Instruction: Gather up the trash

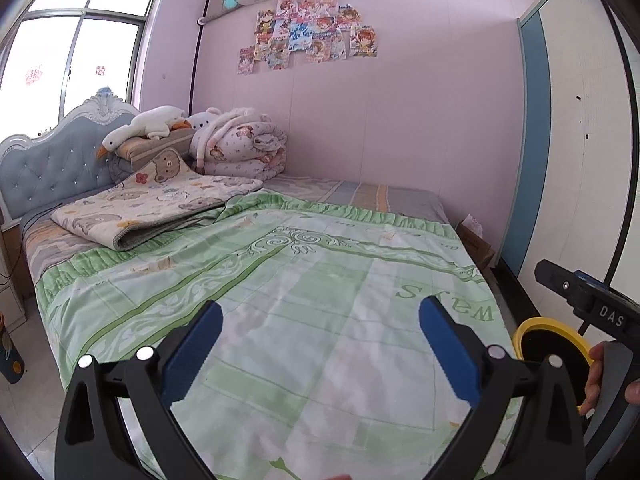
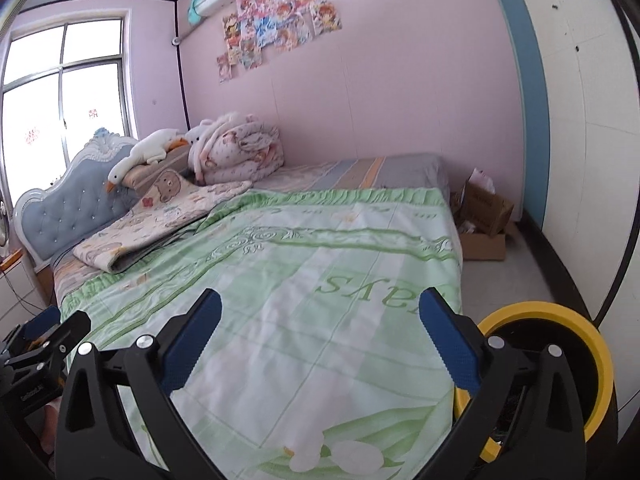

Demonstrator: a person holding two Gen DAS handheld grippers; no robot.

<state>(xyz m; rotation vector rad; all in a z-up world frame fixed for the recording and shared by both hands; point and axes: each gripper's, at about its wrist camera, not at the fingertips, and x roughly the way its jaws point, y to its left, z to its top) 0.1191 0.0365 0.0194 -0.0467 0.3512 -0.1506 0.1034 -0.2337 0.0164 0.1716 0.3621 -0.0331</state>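
A trash bin with a yellow rim (image 2: 552, 364) and a black liner stands on the floor at the right foot corner of the bed; it also shows in the left wrist view (image 1: 552, 342). My left gripper (image 1: 320, 340) is open and empty, held over the green bedspread (image 1: 300, 300). My right gripper (image 2: 320, 340) is open and empty over the same bedspread (image 2: 320, 280), with the bin just right of its right finger. I see no loose trash on the bed. The right gripper's body (image 1: 588, 304) shows at the right edge of the left wrist view.
A folded bear-print quilt (image 1: 152, 204), a rolled floral duvet (image 1: 240, 148) and a plush goose (image 1: 148, 128) lie near the blue headboard (image 1: 52, 164). An open cardboard box with papers (image 2: 484, 212) sits on the floor by the far bed corner. A wardrobe (image 2: 580, 120) stands at right.
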